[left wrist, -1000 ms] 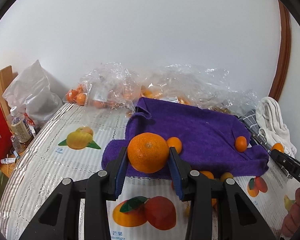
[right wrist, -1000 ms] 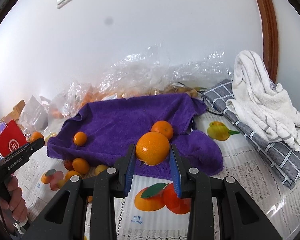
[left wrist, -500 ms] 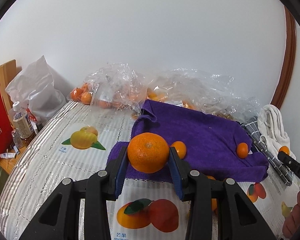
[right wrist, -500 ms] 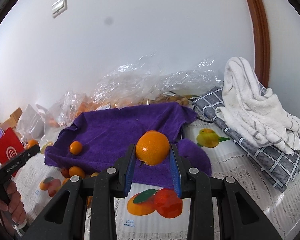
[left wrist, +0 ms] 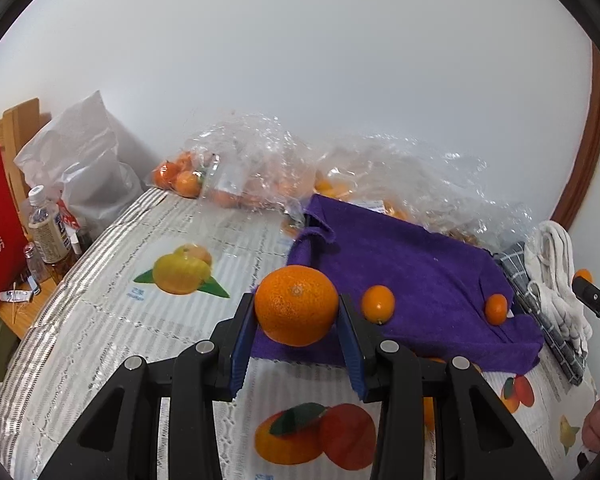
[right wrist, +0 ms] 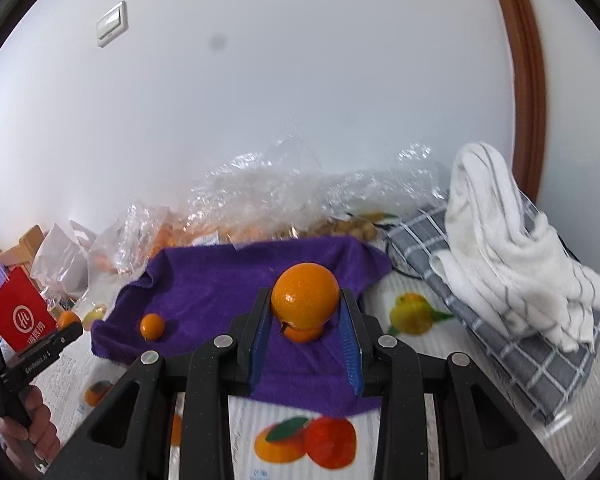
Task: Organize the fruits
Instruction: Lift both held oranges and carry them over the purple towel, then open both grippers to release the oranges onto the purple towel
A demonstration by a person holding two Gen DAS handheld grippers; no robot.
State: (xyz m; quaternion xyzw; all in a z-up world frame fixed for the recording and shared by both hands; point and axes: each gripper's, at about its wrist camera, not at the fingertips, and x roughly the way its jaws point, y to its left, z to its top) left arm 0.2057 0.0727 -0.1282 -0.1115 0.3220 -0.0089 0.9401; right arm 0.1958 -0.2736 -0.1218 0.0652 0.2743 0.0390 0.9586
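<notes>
Bags (left wrist: pixel 260 172) behind towel (left wrist: pixel 412 280); approx. two fruits (left wrist: pixel 377 304) on it.

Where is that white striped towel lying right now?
In the right wrist view the white striped towel lies heaped at the right side, on a grey checked cloth, just right of the purple towel and near the brown door frame.

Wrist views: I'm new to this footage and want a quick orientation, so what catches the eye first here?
Each gripper clamps a big orange: the left gripper holds one orange, the right gripper another orange, both just in front of the cameras. Behind them a purple towel lies across the fruit-print tablecloth with small oranges on it, and clear bags of fruit sit along the wall.
</notes>
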